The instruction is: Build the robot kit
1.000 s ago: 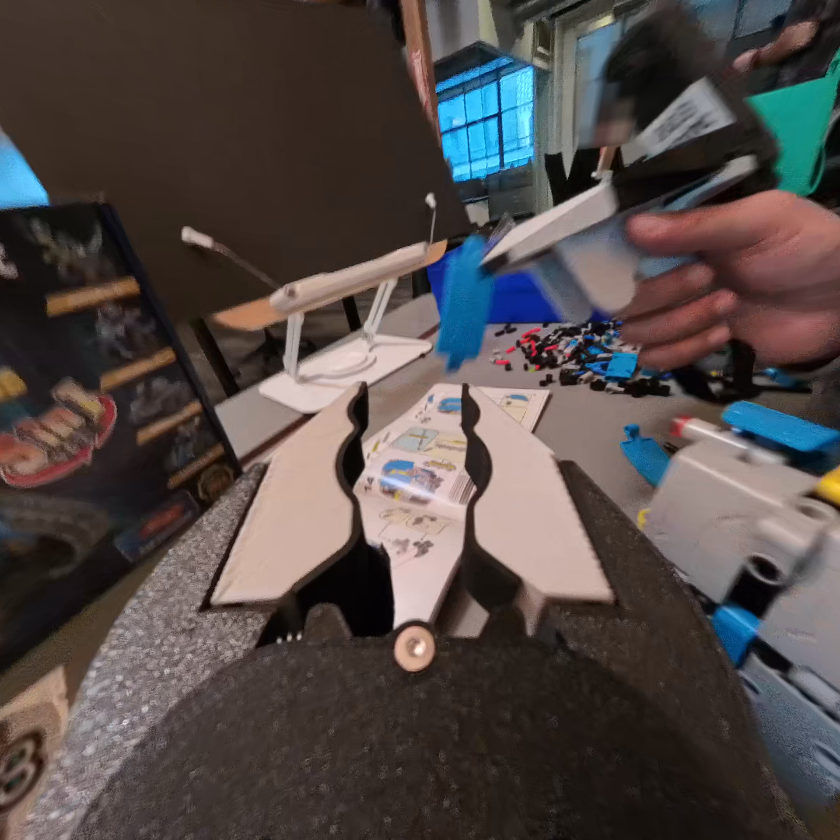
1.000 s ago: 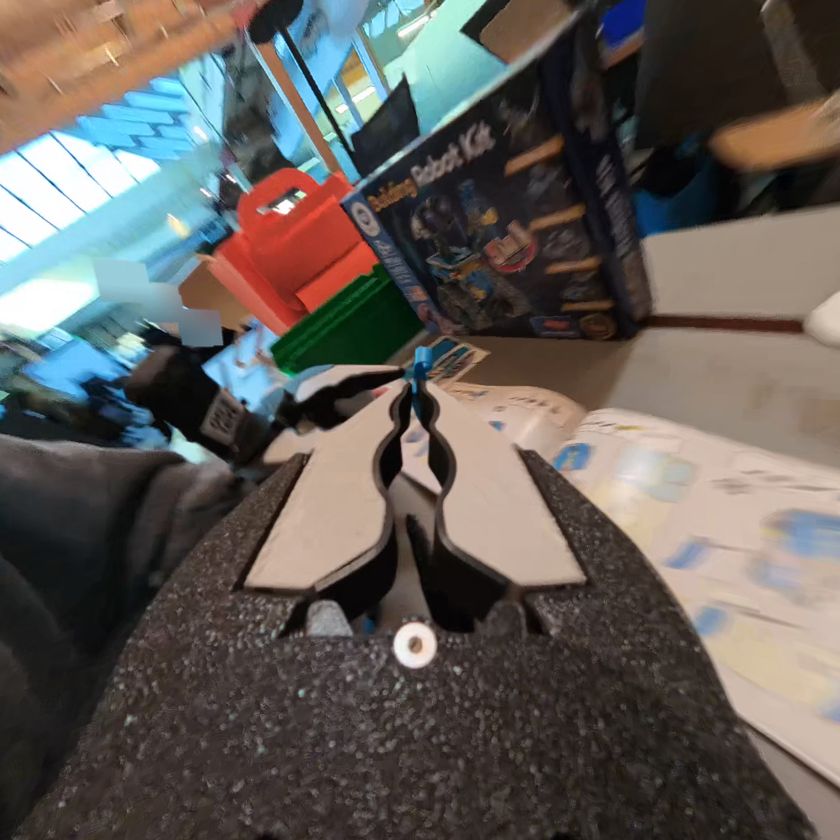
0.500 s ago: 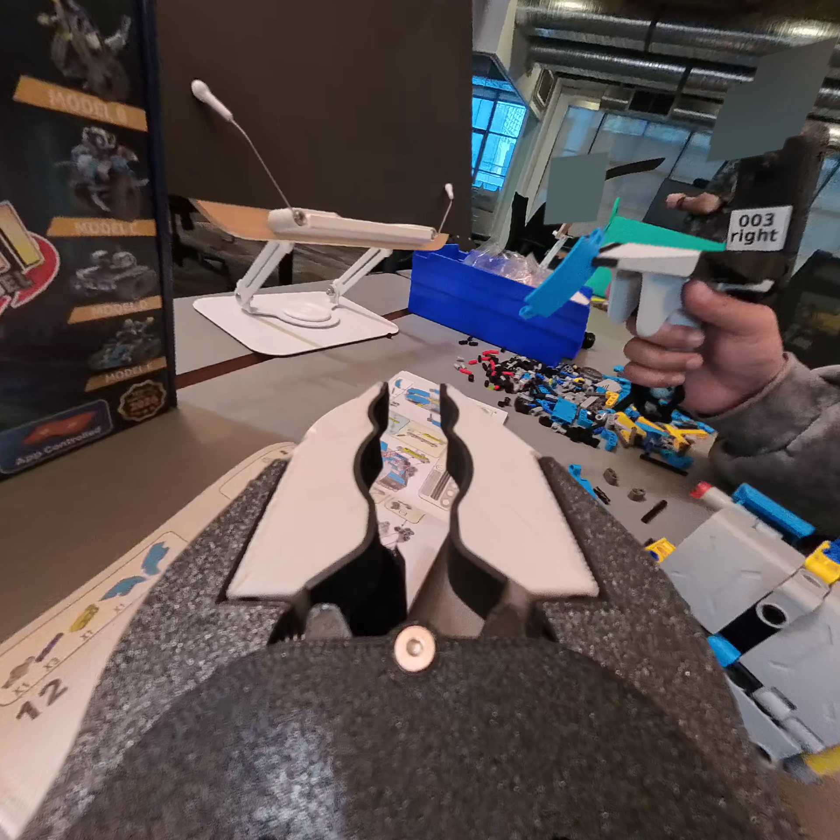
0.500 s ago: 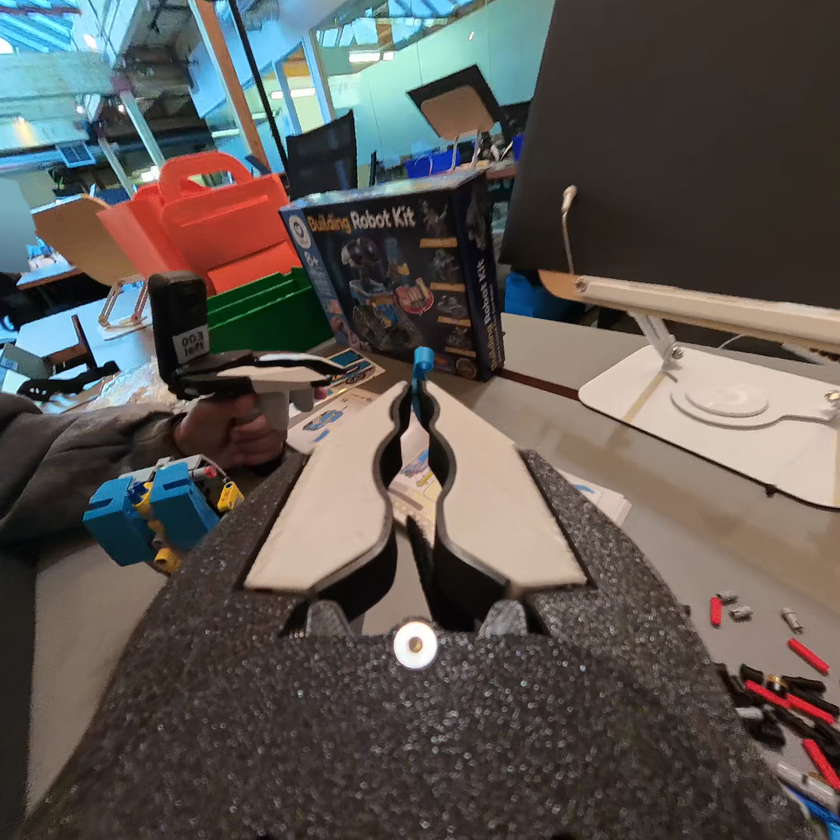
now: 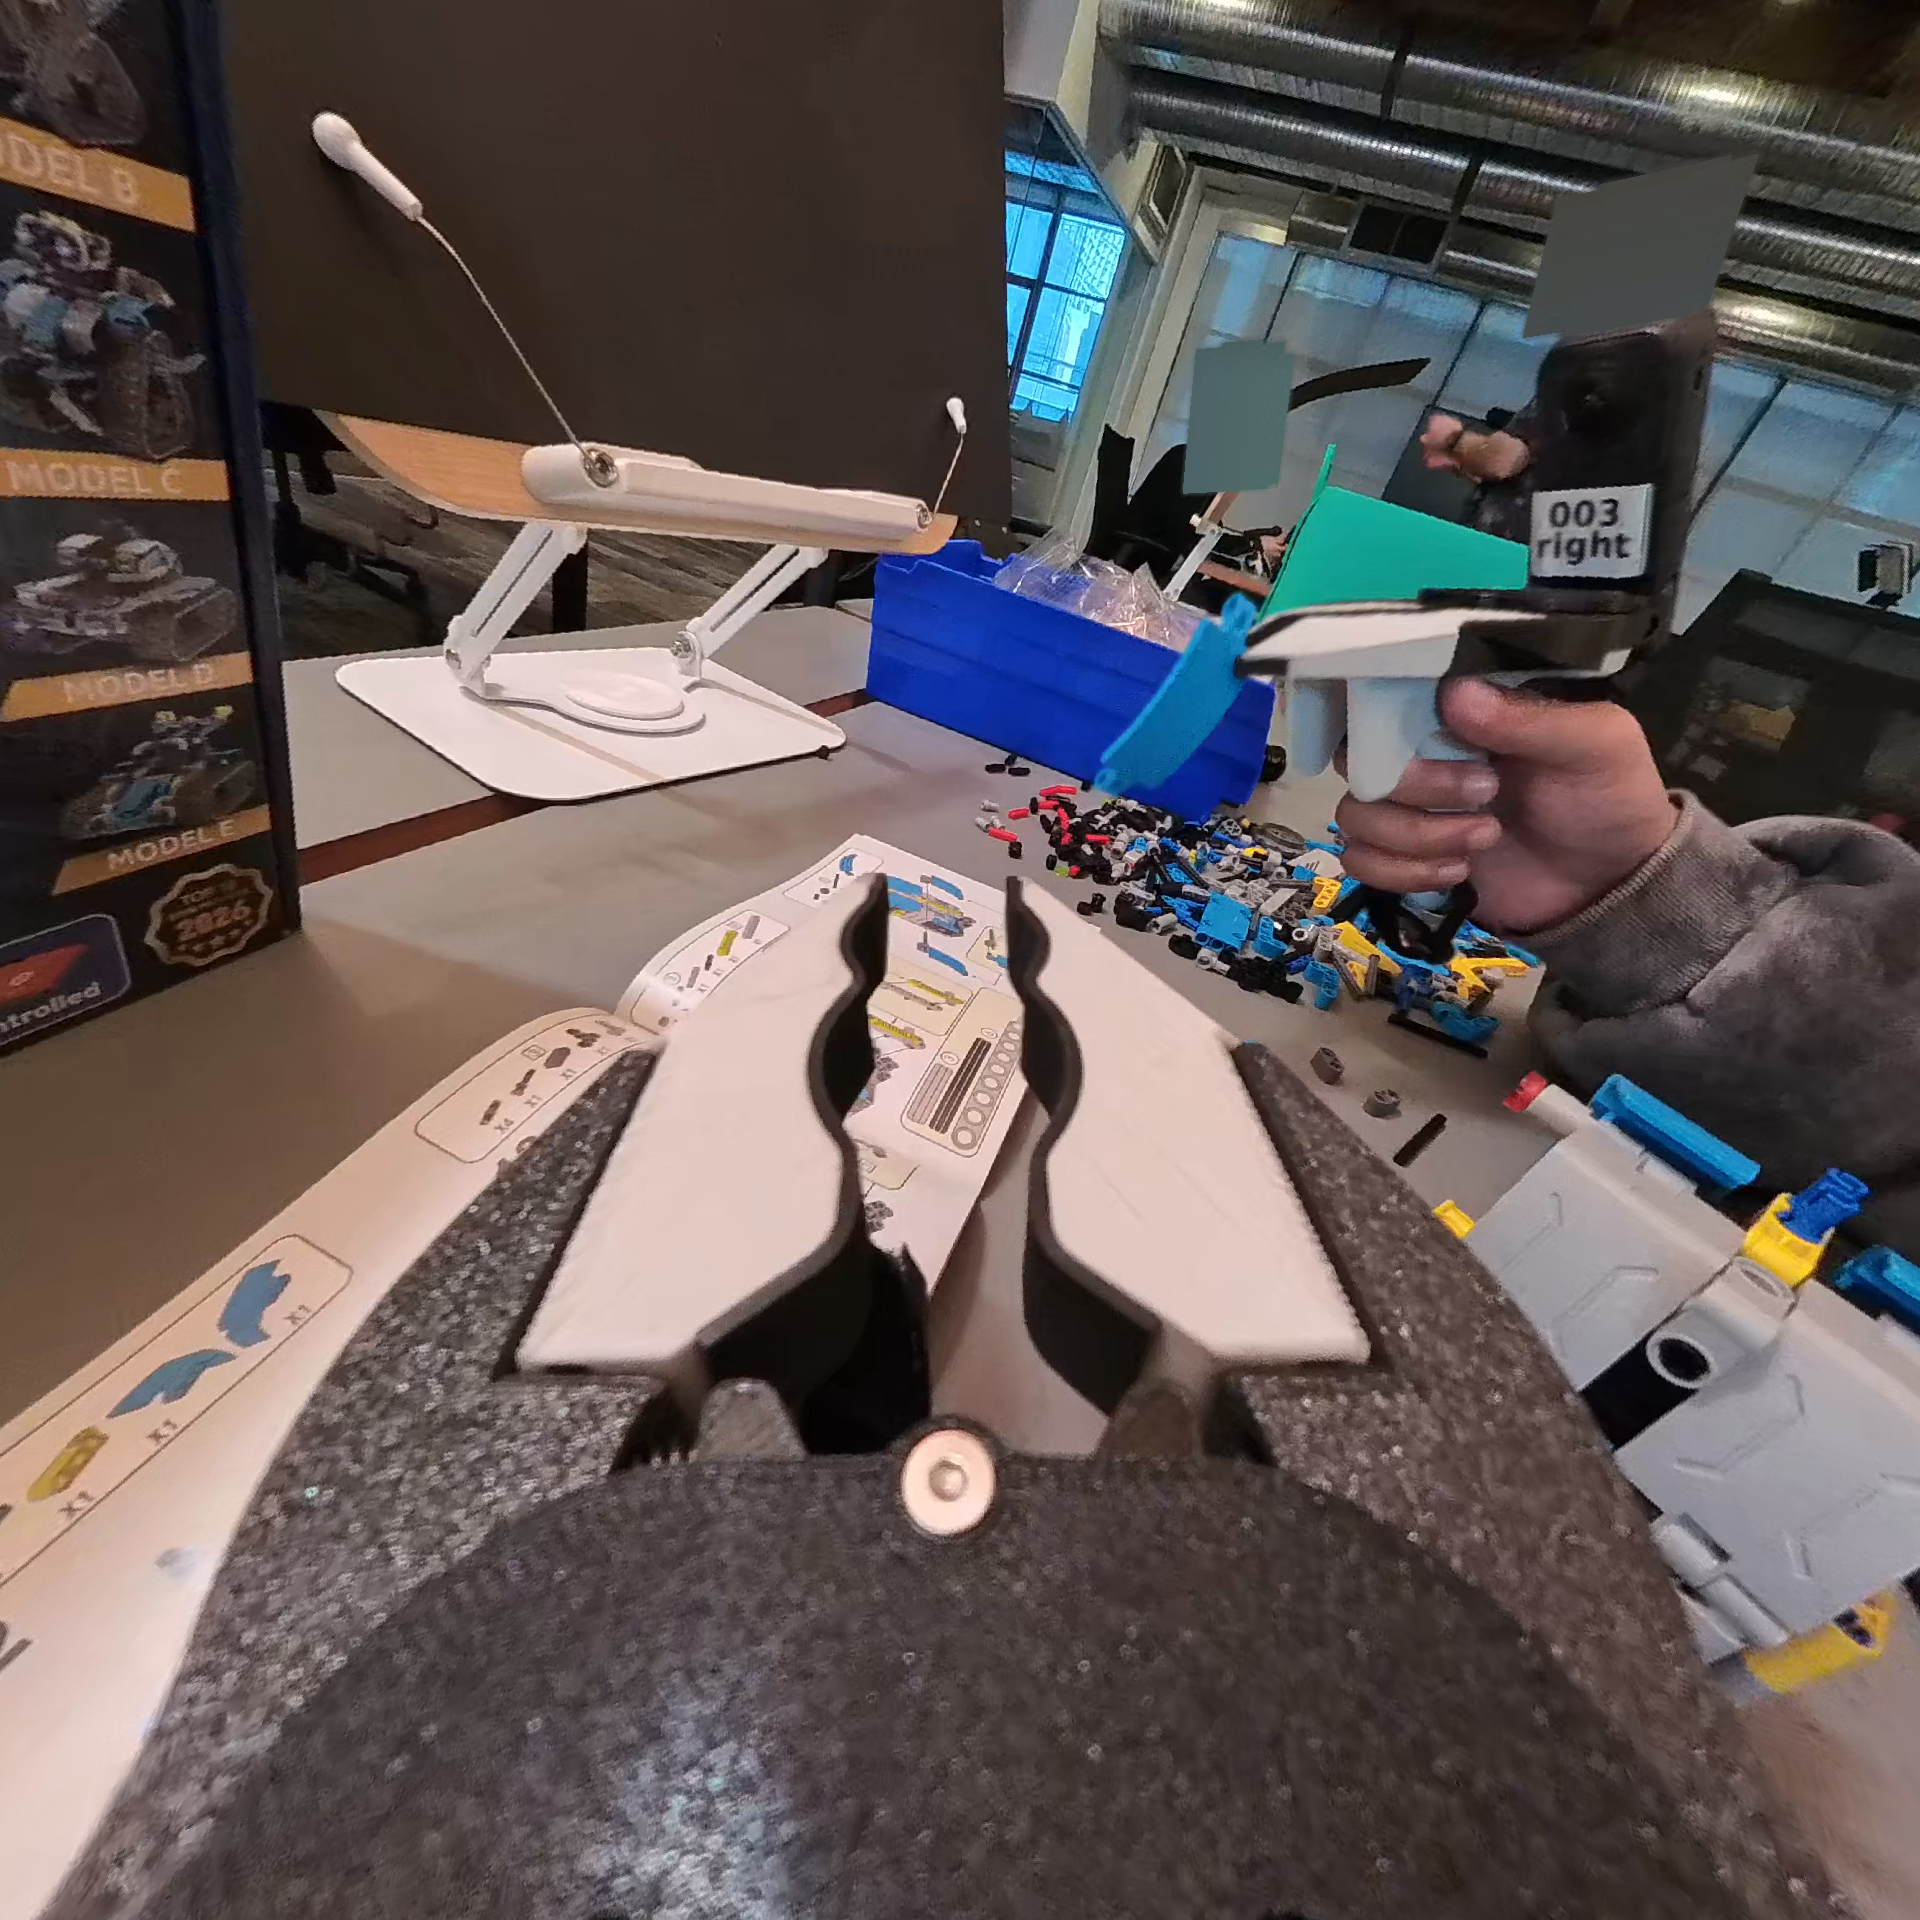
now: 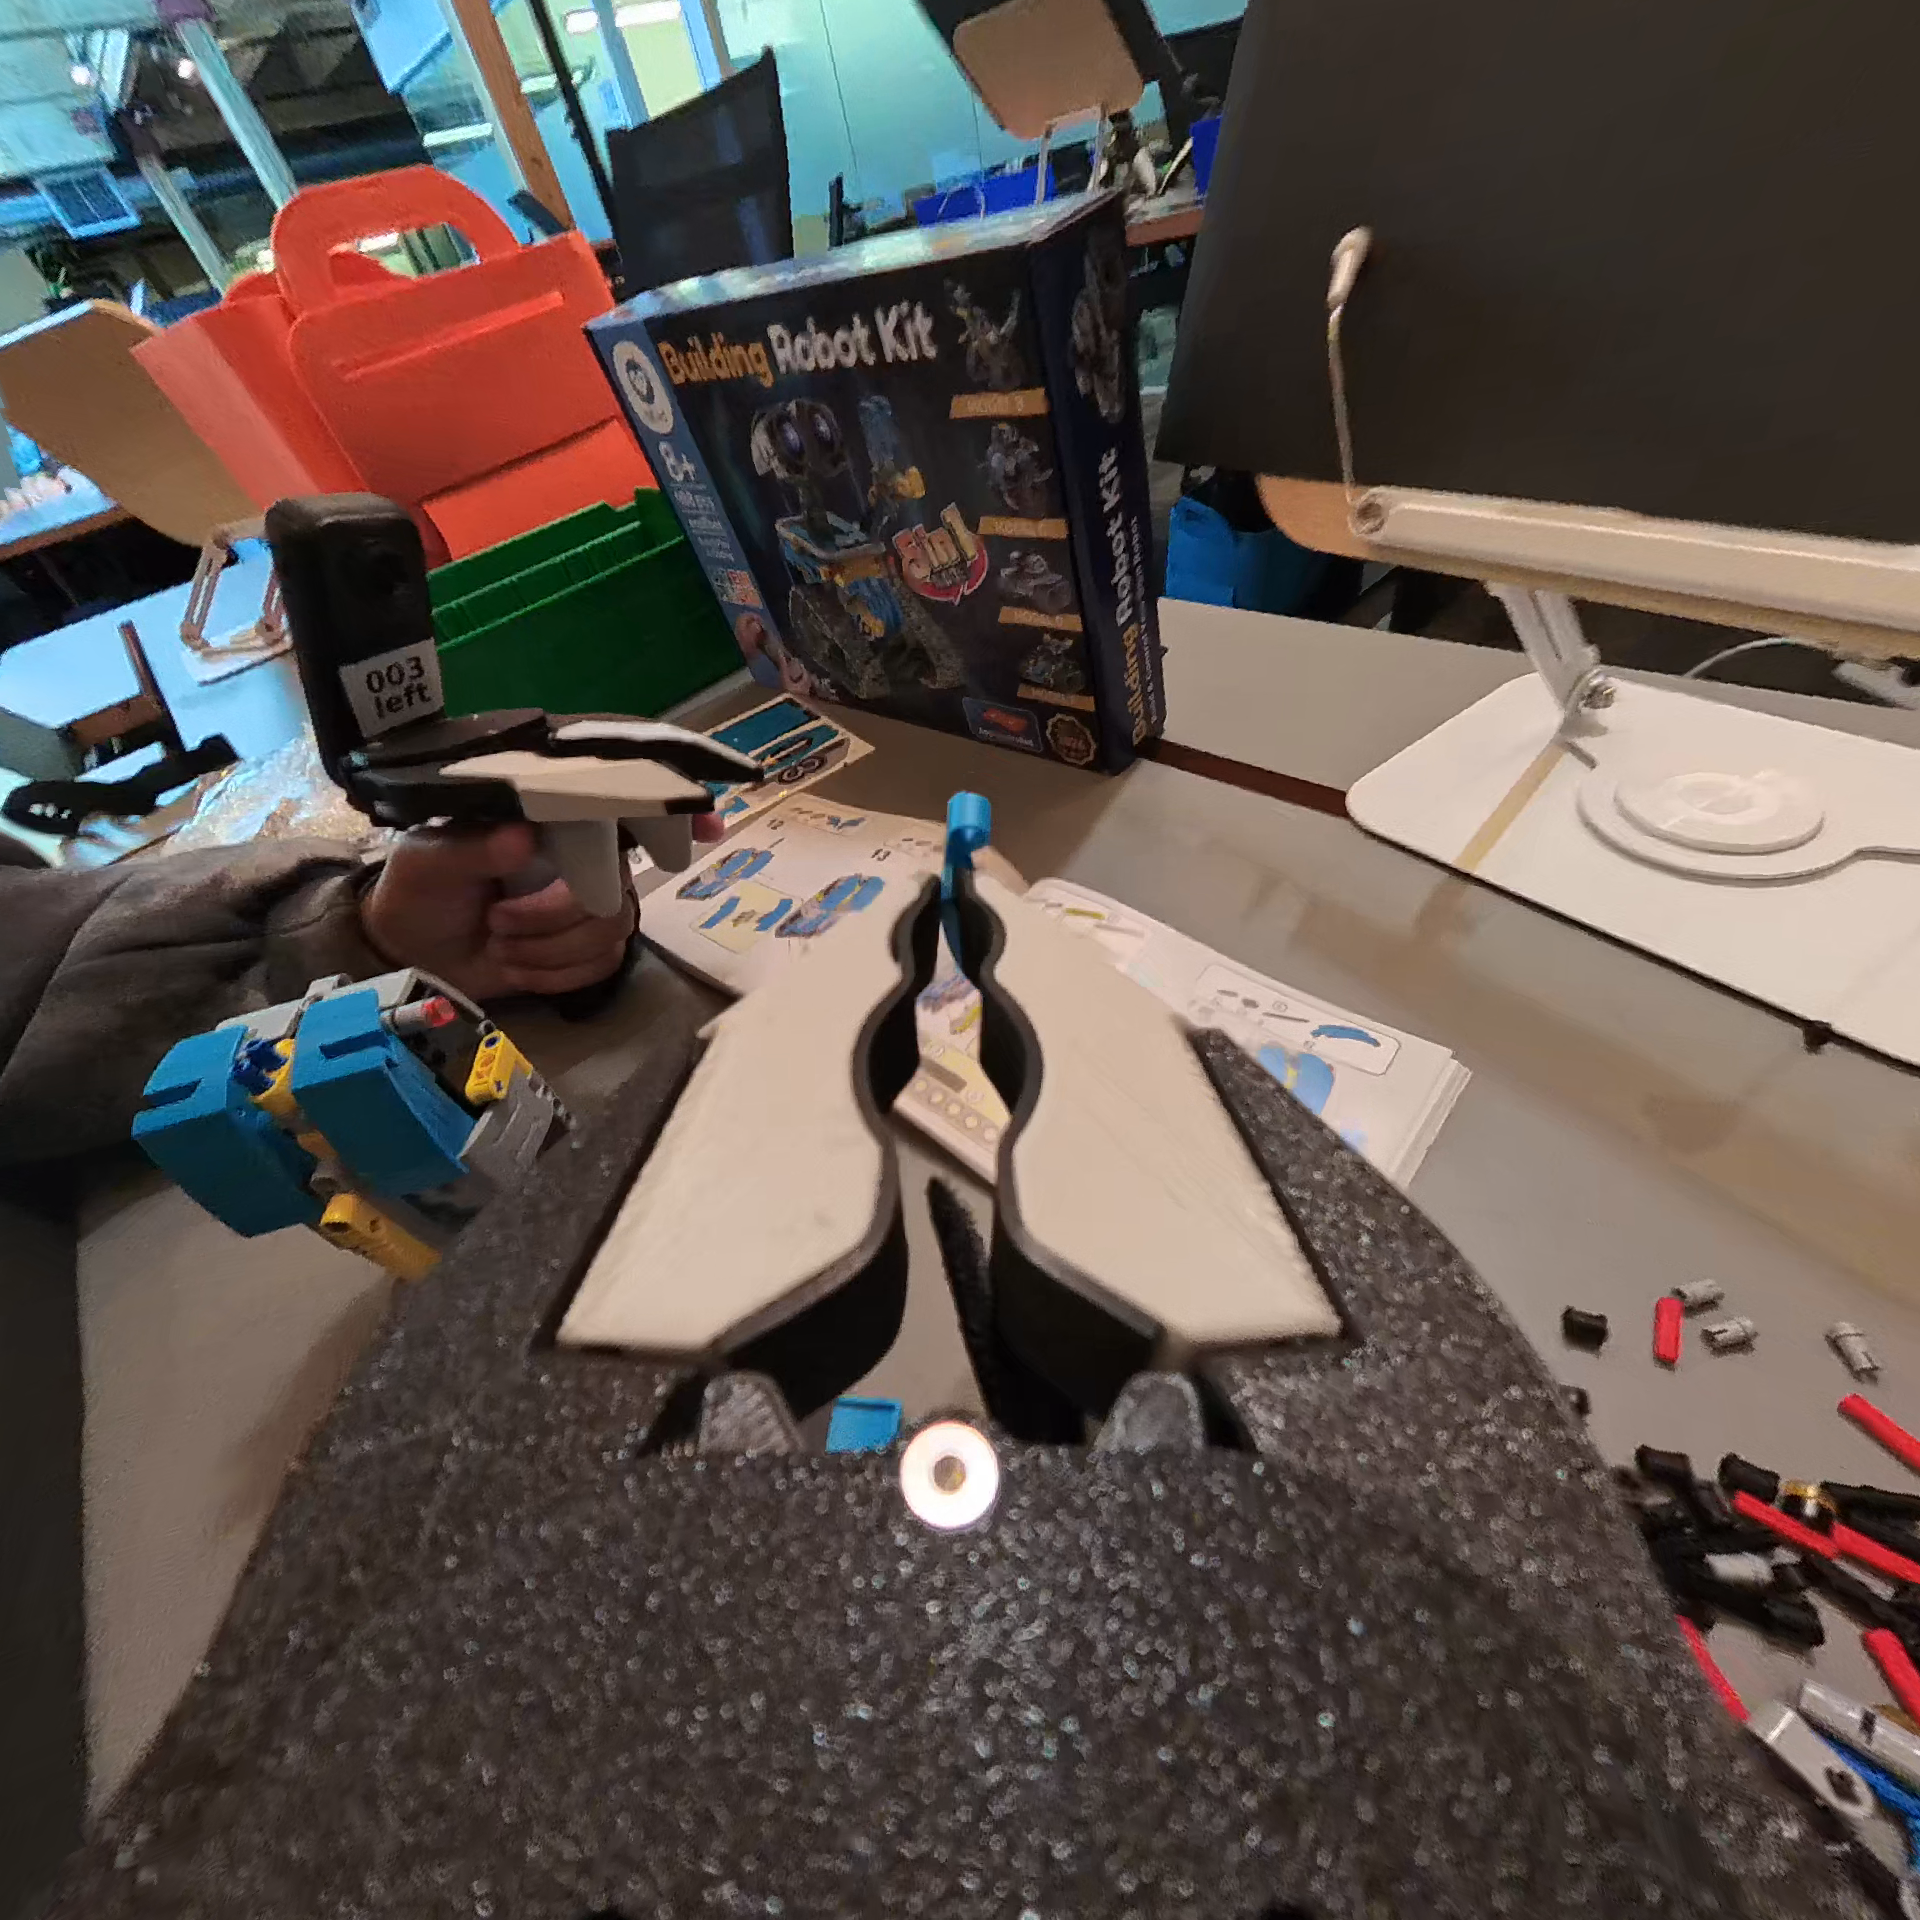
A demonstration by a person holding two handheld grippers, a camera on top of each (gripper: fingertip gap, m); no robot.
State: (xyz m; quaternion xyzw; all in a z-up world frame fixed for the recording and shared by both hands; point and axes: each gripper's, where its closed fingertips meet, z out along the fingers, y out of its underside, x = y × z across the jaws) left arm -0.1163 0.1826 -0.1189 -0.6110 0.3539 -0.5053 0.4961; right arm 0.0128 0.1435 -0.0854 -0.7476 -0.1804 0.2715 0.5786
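Note:
My left gripper (image 5: 945, 896) is open and empty, held above an open instruction booklet (image 5: 727, 948) on the grey table. My right gripper (image 6: 956, 896) is shut on a blue curved panel piece (image 6: 964, 831), which sticks up past the fingertips. In the left wrist view the right gripper (image 5: 1247, 652) is in the air at the right, with the blue piece (image 5: 1174, 709) hanging from its tips over a pile of loose parts (image 5: 1247, 920). In the right wrist view the left gripper (image 6: 727, 771) is at the left, over the booklet (image 6: 790, 896).
A partly built grey, blue and yellow model (image 5: 1662, 1351) lies at the near right; it also shows in the right wrist view (image 6: 343, 1112). A blue bin (image 5: 997, 665), a white stand (image 5: 623, 717) holding a black board, and a dark kit box (image 6: 914, 499) stand behind. An orange bag (image 6: 416, 353) and a green bin (image 6: 582, 613) are farther off.
The right gripper, still shut on the blue piece, has moved away from the left camera to the right. The left jaws have narrowed. Both views have steadied.

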